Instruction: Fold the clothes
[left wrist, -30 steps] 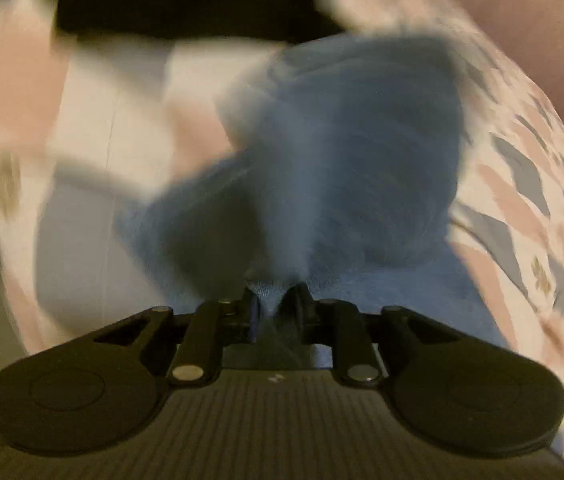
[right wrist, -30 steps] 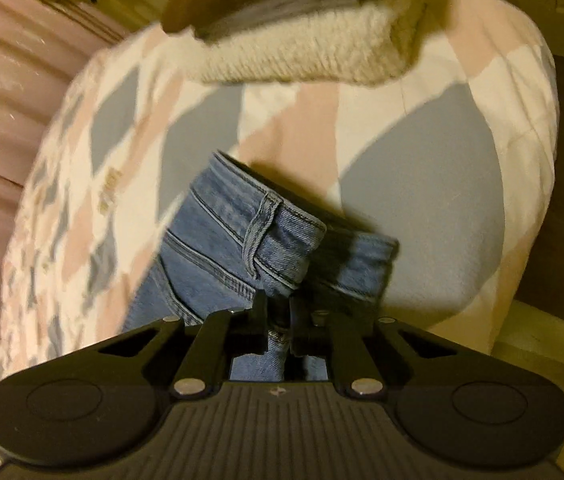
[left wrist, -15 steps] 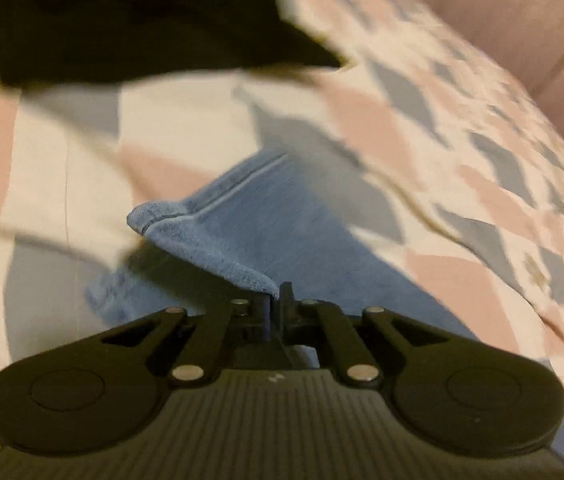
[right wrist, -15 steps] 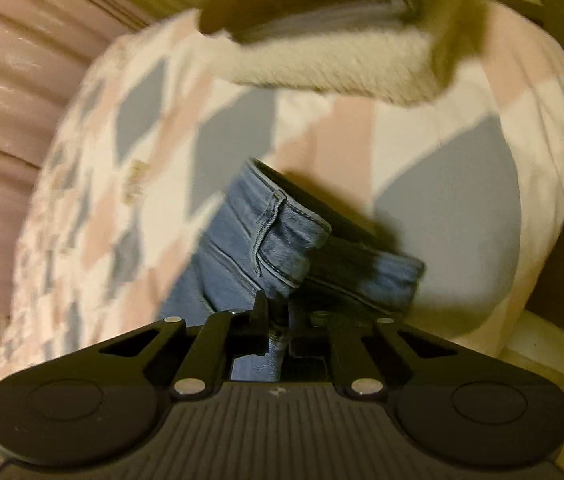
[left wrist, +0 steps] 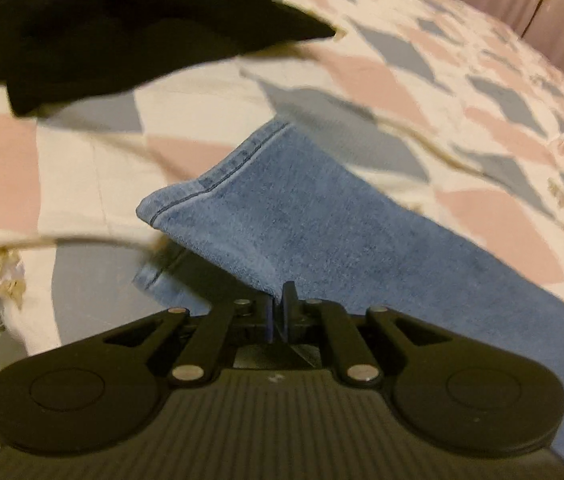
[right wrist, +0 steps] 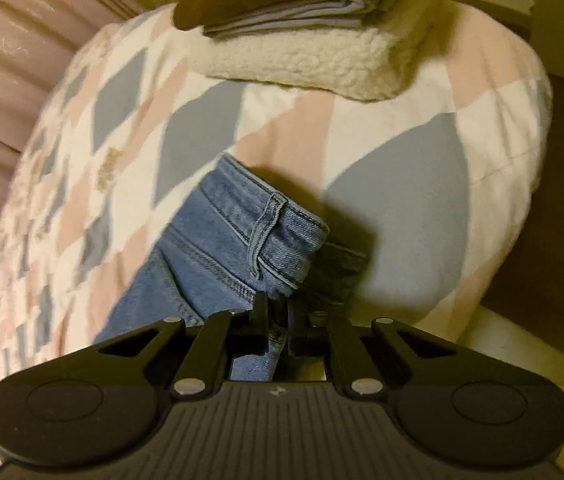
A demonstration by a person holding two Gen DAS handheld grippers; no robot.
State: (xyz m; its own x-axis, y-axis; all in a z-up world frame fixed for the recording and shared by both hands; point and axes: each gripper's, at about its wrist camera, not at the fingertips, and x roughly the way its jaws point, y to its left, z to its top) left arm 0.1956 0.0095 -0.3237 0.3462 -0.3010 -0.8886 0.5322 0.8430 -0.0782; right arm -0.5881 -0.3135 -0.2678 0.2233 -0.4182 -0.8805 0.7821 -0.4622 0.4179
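- Left wrist view: left gripper (left wrist: 277,312) has its fingers pinched nearly together on the edge of a leg of the jeans (left wrist: 302,232), close to the hem. The hem end is lifted and curls over; a second hem shows underneath it.
- Rest of that leg runs off to the right, flat on the patterned bedspread (left wrist: 402,80). A black garment (left wrist: 121,28) lies crumpled further up the bed, well apart from the denim, unfolded.
- Right wrist view: right gripper (right wrist: 275,320) is closed down on the jeans (right wrist: 217,248) at the waistband end, denim visible between the fingers. Waistband with a belt loop is raised off the bedspread (right wrist: 402,184) and casts a shadow.
- Beyond, a stack of folded clothes (right wrist: 302,36) sits near the far edge of the bed, a fleecy cream piece at the bottom.
- Judgement: some items look finished. Jeans are held at both ends, seemingly leg laid on leg lengthwise; crosswise folds not yet made. Black garment left to do.
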